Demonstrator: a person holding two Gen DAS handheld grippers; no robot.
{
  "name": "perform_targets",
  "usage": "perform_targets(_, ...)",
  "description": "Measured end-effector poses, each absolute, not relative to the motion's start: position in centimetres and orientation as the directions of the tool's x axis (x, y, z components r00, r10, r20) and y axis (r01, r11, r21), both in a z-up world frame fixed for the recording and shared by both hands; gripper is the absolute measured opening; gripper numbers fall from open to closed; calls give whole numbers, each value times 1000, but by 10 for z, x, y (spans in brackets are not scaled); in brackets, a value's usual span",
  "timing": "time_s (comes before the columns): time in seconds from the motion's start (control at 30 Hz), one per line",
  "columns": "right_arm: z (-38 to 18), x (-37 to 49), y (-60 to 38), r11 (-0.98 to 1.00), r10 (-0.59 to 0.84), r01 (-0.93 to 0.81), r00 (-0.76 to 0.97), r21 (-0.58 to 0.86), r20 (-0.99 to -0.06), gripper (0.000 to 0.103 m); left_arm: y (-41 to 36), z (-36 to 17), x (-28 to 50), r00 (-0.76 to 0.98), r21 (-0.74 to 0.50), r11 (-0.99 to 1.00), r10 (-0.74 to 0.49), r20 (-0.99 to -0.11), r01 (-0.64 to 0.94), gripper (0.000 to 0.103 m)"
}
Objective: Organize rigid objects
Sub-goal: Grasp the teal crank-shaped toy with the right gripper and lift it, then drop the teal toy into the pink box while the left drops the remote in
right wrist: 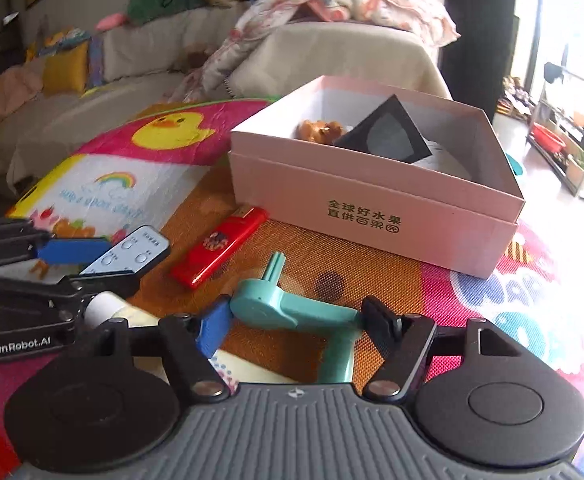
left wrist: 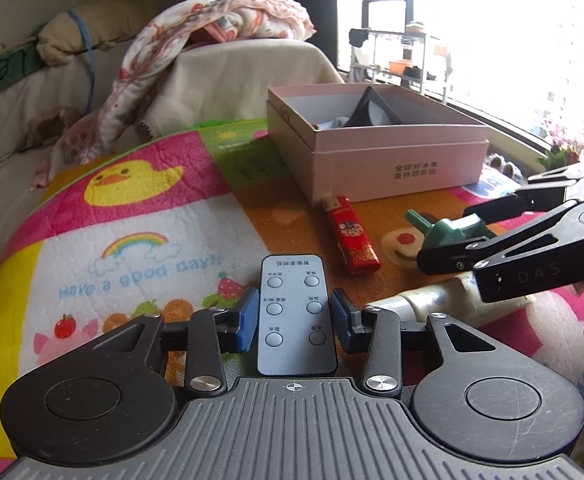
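Observation:
A grey remote (left wrist: 294, 300) lies on the colourful play mat, and the blue pads of my left gripper (left wrist: 295, 320) press on its two long sides. In the right wrist view that gripper (right wrist: 120, 262) sits at the left edge with the remote (right wrist: 140, 250) between its fingers. My right gripper (right wrist: 292, 324) is shut on a teal plastic tool (right wrist: 276, 308), one pad on its round end and one on its other side. The left wrist view shows the right gripper (left wrist: 450, 236) from the side, clamped on the teal tool (left wrist: 448, 228).
A red lighter (left wrist: 352, 240) (right wrist: 220, 244) lies between the grippers and the open pink box (left wrist: 396, 164) (right wrist: 372, 208). The box holds a black triangular piece (right wrist: 388, 132) and a brown item (right wrist: 320, 130). A cream tube (left wrist: 424, 296) (right wrist: 108, 308) lies between the grippers. A blanket-covered sofa stands behind.

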State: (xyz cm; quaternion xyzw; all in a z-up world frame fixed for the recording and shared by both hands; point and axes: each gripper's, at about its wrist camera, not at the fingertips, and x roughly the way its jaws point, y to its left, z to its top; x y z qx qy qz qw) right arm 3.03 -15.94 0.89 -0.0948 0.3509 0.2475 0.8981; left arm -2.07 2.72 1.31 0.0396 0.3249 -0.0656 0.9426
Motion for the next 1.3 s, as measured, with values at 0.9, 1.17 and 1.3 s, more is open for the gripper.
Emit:
perform_targets(0.9,168,78,-222,904,383,-419,883,-87,-272,71,-15,210,133,904,-16,945,-318,-284,328,43)
perform_targets(1.17,120,136,-195,873,414,-487,775,-34,-477,80,-14,124,216,823,-211,939,-339,-455,270,44)
perform_targets(1.3,94,131,-189,880,385,-474,758,-39,-526,80,8,102,199,839,-192,955,-290,-460,225,44)
